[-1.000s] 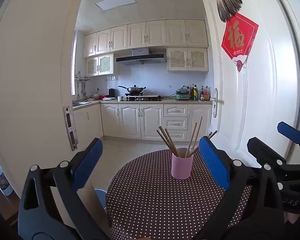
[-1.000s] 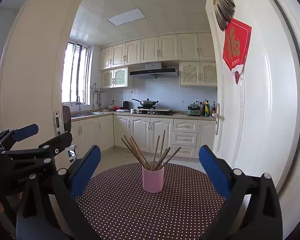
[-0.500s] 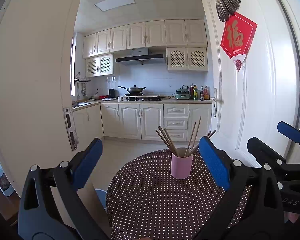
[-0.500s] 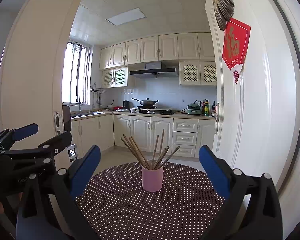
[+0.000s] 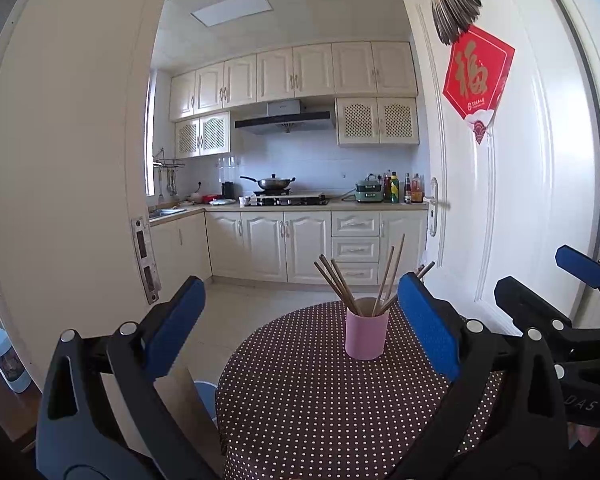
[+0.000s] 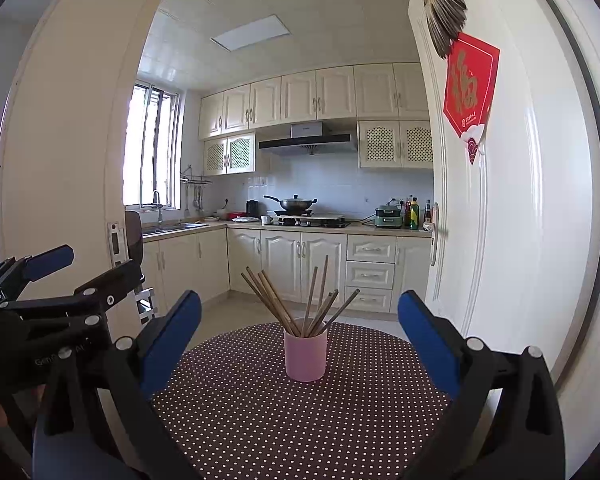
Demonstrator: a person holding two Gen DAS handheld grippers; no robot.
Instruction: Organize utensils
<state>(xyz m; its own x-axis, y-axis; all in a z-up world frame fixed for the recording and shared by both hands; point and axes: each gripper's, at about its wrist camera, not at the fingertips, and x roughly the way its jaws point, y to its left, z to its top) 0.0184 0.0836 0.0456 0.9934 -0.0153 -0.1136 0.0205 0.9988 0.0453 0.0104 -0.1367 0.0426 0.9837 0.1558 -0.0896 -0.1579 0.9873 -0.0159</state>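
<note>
A small round desk (image 6: 300,420) covered in a brown, white-dotted cloth sits before an open kitchen doorway. On it stands a pink cup (image 6: 305,354) at about 12 o'clock from the right claw (image 6: 300,336), holding a loose fan of wooden chopsticks (image 6: 300,300) that lean outward in several directions.

Both claws hang released, blue pads spread wide, gripping nothing. From the left claw (image 5: 300,320) the cup (image 5: 366,334) sits at about 1 o'clock, near that claw's right pad. The right claw (image 5: 556,308) shows at 3 o'clock in the left view, and the left claw (image 6: 60,284) at 9 o'clock in the right view.

Compared with a second ago almost nothing has changed: the cup, chopsticks and both claws hold practically the same places, with only a slight drift in framing. That suggests the task is either just starting or already finished, since every visible chopstick sits in the cup and none lies on the cloth.
</note>
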